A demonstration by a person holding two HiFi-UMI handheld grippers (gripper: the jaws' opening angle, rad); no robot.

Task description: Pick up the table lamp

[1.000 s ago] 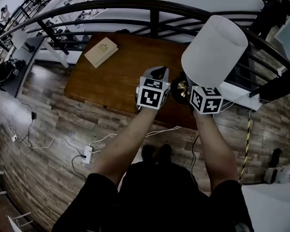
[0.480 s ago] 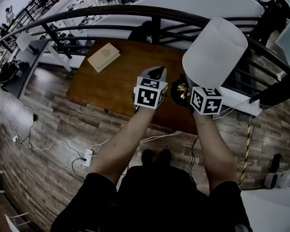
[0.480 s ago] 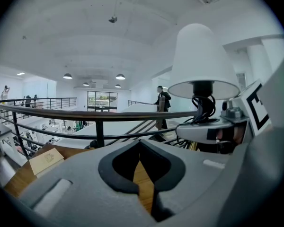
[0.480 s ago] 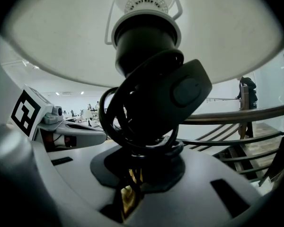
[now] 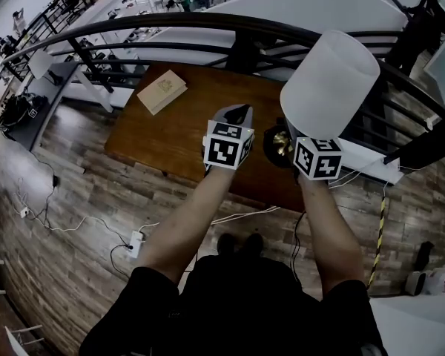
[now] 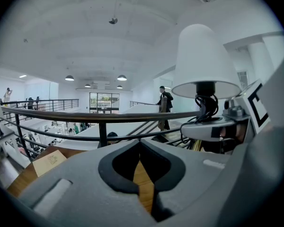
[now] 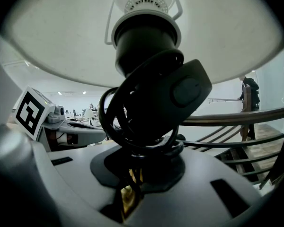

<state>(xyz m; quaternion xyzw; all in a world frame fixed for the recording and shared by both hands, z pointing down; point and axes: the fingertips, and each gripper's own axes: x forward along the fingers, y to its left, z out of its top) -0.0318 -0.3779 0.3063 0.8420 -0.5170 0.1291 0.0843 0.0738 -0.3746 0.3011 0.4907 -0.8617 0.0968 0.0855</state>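
Right fingers: I have the right gripper [image 7: 132, 176] clamped on the brass stem of the table lamp [image 5: 330, 80], just under its coiled black cord [image 7: 137, 122] and switch [image 7: 189, 86].
Left fingers: the left gripper [image 6: 140, 144] is closed with its tips meeting and nothing between them. It hangs just left of the lamp's base.
Lamp: upright, its dark base over the near right edge of the wooden surface [image 5: 178, 128]. I cannot tell whether it rests there.
Book: a tan book [image 5: 162, 90] lies at the far left corner, well apart.
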